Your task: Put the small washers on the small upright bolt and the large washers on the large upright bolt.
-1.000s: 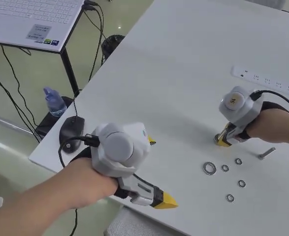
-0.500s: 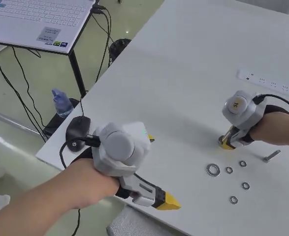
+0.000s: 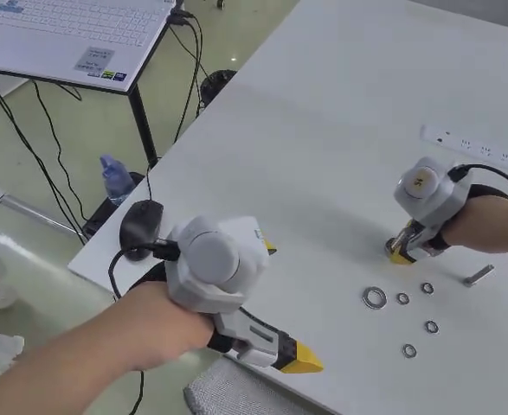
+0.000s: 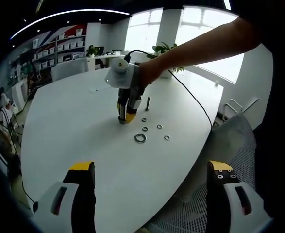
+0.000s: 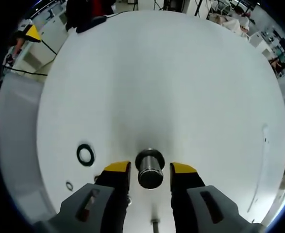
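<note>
No shift: right claw still clamps large bolt; left claw wide.

1. The left tongs, at the lower middle of the head view, have a bulbous white housing with a flat grey round cap.
2. A black cable leaves that housing on its left side and loops downward.
3. Their fingers are pale grey, each with a dark slot, a black band and a bright yellow tip.
4. The right tongs, at the right of the frame, have the same white housing. The cap carries a yellowish disc with dark characters too small to read.
5. A black cable runs from them toward the right edge.
6. Something black wraps the left hand and the right hand behind each housing. I cannot tell whether it is a strap or a glove.
</note>
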Demonstrator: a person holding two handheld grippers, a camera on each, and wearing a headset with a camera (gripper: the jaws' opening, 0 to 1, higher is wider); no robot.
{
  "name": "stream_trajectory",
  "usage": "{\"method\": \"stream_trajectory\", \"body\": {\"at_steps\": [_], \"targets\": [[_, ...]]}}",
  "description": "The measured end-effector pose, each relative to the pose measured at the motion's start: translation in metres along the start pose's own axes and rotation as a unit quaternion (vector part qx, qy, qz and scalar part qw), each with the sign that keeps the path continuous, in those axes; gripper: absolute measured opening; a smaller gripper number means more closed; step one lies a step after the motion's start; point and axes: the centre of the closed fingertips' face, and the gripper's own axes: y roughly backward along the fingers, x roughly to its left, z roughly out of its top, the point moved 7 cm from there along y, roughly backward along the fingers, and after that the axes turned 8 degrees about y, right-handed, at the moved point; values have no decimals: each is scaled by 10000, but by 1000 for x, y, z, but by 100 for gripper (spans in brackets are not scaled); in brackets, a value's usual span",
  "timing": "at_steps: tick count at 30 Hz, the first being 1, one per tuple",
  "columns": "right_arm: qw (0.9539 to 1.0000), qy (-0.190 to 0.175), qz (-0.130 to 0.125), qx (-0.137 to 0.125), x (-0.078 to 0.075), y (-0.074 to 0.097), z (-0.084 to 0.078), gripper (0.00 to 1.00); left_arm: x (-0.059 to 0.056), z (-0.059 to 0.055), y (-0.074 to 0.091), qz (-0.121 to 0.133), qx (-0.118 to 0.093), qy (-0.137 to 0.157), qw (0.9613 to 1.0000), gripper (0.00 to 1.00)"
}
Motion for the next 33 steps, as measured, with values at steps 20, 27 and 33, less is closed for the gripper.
{"method": "stream_trajectory", "body": {"at_steps": [20,27,33], "targets": [[9988,47,25,-480,5,38,5,46,-5,5,-5,-18,-104,-49,9999,98],[9984,131,18,-544,11,50,6,46,-7,4,-6,-49,-49,-60,10000,97],[9982,287,31,-531,18,54,4,45,-8,5,-6,-34,19,-114,9999,95]]}}
